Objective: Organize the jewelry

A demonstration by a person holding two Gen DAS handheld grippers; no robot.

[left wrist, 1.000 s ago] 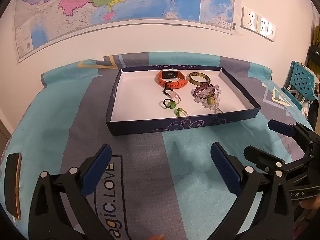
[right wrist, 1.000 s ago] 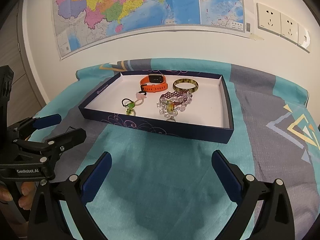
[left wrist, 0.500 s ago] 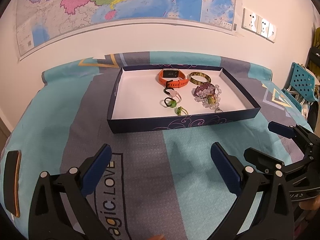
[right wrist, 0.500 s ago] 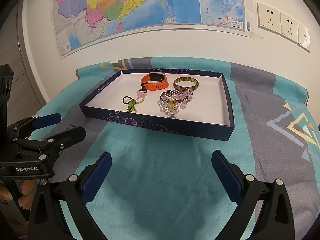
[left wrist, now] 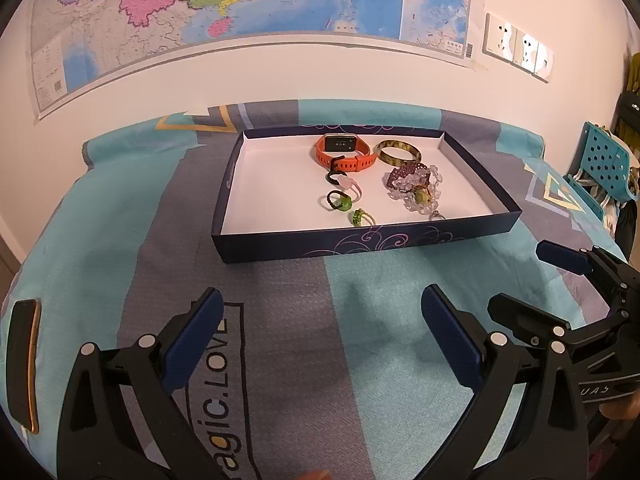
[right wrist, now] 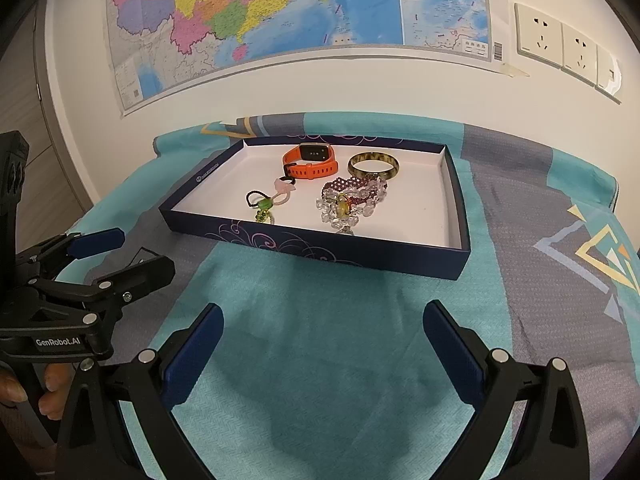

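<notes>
A dark blue tray (left wrist: pixel 372 240) (right wrist: pixel 320 246) with a white floor stands on the bedcover. In it lie an orange watch (left wrist: pixel 345 153) (right wrist: pixel 310 162), a green-brown bangle (left wrist: pixel 399 156) (right wrist: pixel 373 166), a heap of purple and clear bead bracelets (left wrist: pixel 414 184) (right wrist: pixel 352 200), and small green and pink rings (left wrist: pixel 340 200) (right wrist: pixel 266 202). My left gripper (left wrist: pixel 322 336) is open and empty, well short of the tray. My right gripper (right wrist: pixel 322 344) is open and empty too. Each gripper shows in the other's view, the right one (left wrist: pixel 560 292) and the left one (right wrist: pixel 108 256).
A dark phone with an orange edge (left wrist: pixel 24 364) lies at the bedcover's left edge. A teal perforated chair (left wrist: pixel 604 164) stands far right. A map and wall sockets (right wrist: pixel 560 46) hang on the wall behind the bed.
Both views have shifted slightly; the tray sits a little higher and farther in the frames. Both grippers stay open and empty.
</notes>
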